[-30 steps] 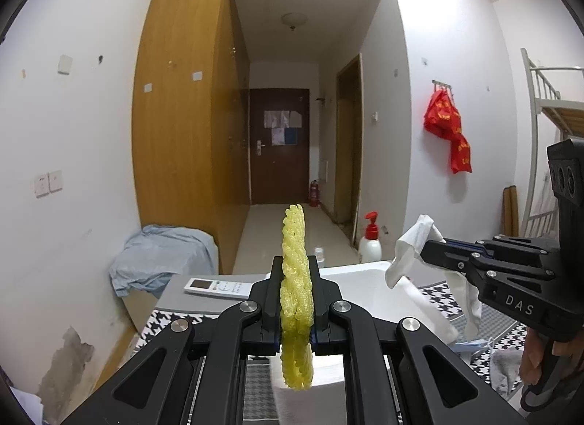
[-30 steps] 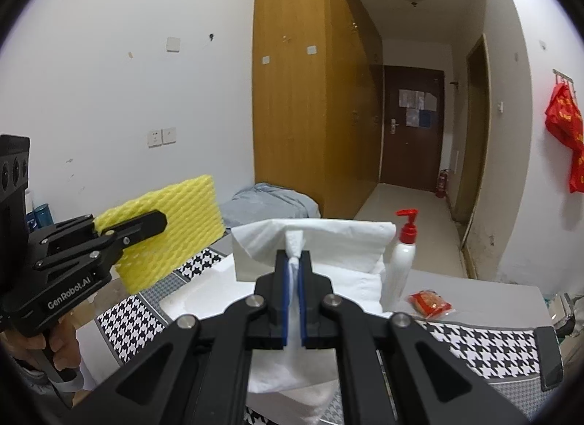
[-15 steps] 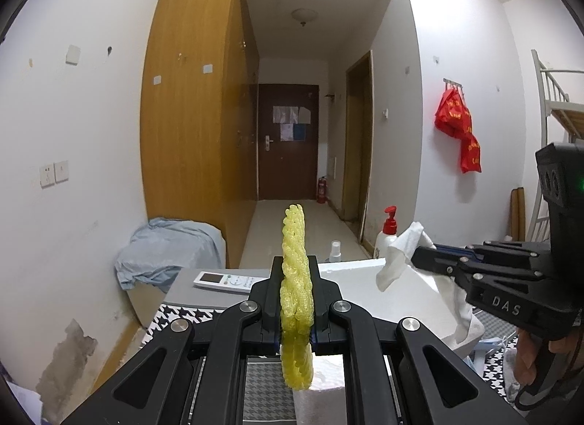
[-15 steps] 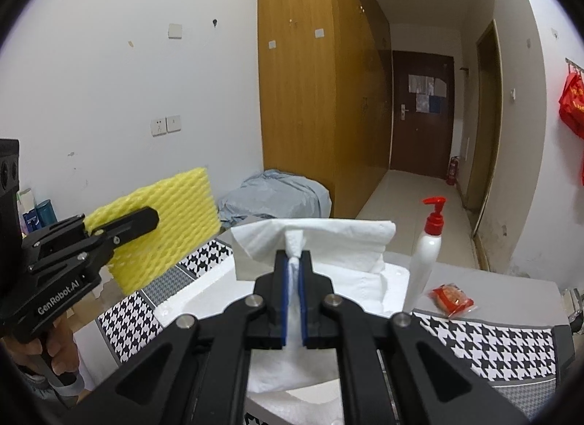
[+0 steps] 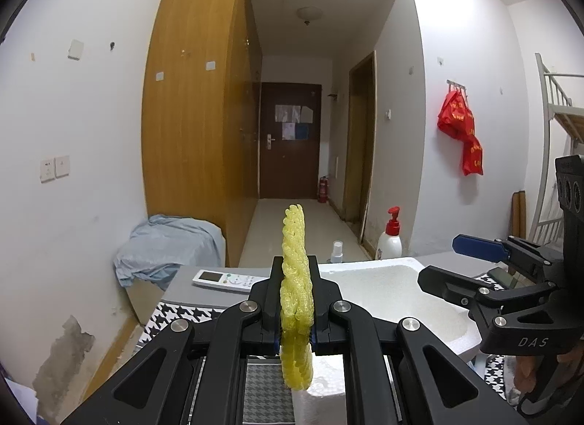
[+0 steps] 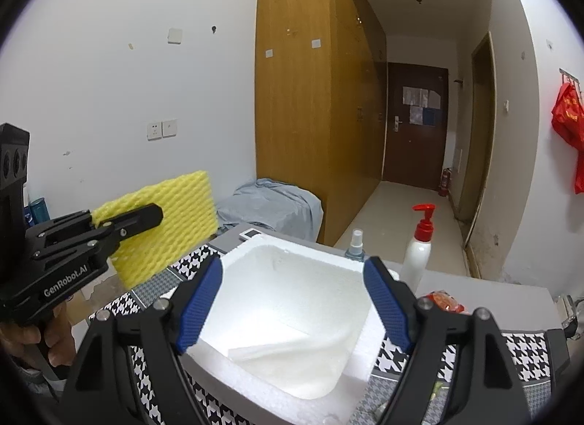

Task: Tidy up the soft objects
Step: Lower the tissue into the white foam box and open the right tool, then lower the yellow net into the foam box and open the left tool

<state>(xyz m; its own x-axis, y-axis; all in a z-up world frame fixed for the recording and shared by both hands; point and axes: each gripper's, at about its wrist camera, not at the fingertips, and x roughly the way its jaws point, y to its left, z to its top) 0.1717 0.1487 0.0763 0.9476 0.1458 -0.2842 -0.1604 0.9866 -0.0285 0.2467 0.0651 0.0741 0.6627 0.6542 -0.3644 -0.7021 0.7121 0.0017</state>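
My left gripper point(image 5: 295, 301) is shut on a yellow foam net sheet point(image 5: 296, 279), held upright and edge-on in the left wrist view; it shows flat at the left of the right wrist view point(image 6: 171, 220). My right gripper point(image 6: 292, 301) is open and empty above a white foam box point(image 6: 255, 253). A white tissue point(image 6: 288, 348) lies inside the box. In the left wrist view the box point(image 5: 387, 279) sits right of centre, with the right gripper point(image 5: 438, 260) over it.
The houndstooth-covered table point(image 6: 525, 344) also holds a white pump bottle point(image 6: 418, 249), a small spray bottle point(image 6: 354, 248), a red snack packet point(image 6: 443, 301) and a remote control point(image 5: 226, 279). A grey cloth pile point(image 5: 164, 246) lies by the wooden wardrobe point(image 5: 197, 133).
My right gripper has opened and let go of the white tissue, which now lies in the foam box. The left gripper still holds the yellow sheet.
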